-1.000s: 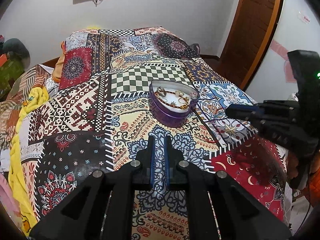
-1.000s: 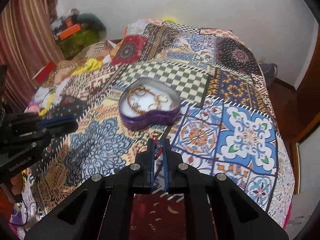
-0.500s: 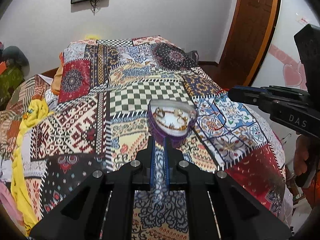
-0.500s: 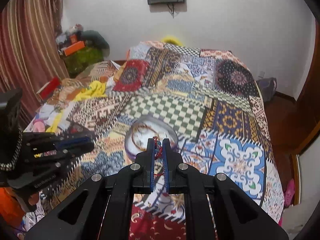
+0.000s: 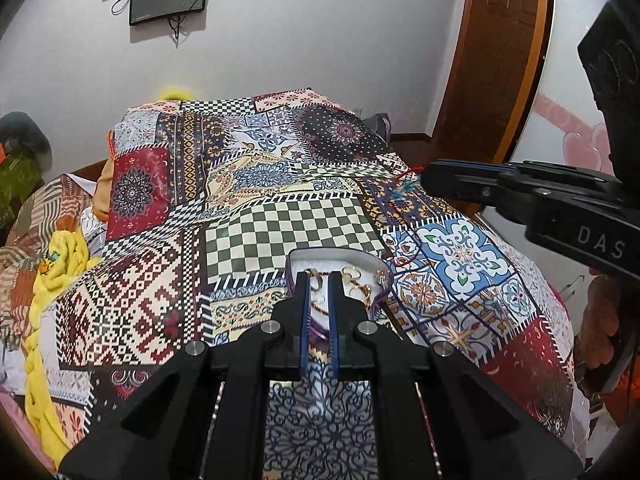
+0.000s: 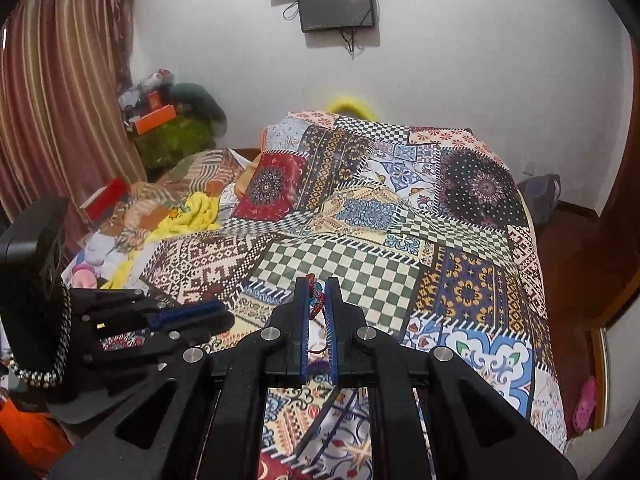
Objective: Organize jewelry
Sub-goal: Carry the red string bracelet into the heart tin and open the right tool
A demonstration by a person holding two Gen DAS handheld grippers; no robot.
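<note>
A purple heart-shaped jewelry box (image 5: 370,258) with white lining and gold pieces sits on the patchwork bedspread (image 5: 280,232). My left gripper (image 5: 320,280) hovers just in front of it, shut with nothing between its fingers, and hides the box's near part. My right gripper (image 5: 424,178) is raised at the right, shut on a red thread bracelet (image 5: 405,189) with blue beads, whose thread hangs down toward the box. In the right wrist view the bracelet (image 6: 316,296) is pinched at the right gripper (image 6: 316,282) tips, with the left gripper (image 6: 218,310) at the lower left.
A yellow cloth (image 5: 60,264) and bunched bedding lie along the bed's left side. A wooden door (image 5: 492,60) stands at the right, a dark screen (image 6: 336,4) hangs on the far wall, and a striped curtain (image 6: 60,100) with a clutter pile (image 6: 168,120) fills the left corner.
Both grippers have risen and tilted up. The right one has lifted the red bracelet off the bedspread. The box now sits low in view, behind the fingers.
</note>
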